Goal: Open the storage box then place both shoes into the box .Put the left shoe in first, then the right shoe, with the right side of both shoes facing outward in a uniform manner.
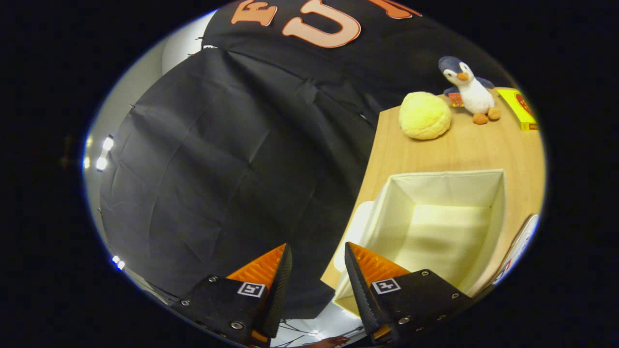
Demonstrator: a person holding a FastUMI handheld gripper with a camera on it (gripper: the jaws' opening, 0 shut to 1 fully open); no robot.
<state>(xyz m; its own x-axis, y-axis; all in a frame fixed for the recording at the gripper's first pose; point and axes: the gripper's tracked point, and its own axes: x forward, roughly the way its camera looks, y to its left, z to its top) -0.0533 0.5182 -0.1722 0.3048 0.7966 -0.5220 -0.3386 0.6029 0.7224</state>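
Wooden table [464, 150] carries the open, empty storage box [498, 188] just ahead-right of my gripper [316, 270], fingers apart on nothing, shoes unseen.

The gripper view rides on the gripper [316, 270] and looks forward along its two fingers, which rise parted and empty from the bottom middle of the frame; the camera is tilted, so the table [464, 150] slants across the right half and the black cloth wall [232, 159] takes the left and middle; it looks down from above, close, into the open storage box [435, 227] at lower right; a yellow ball [424, 116] and a toy penguin [471, 92] sit farther off, upper right.
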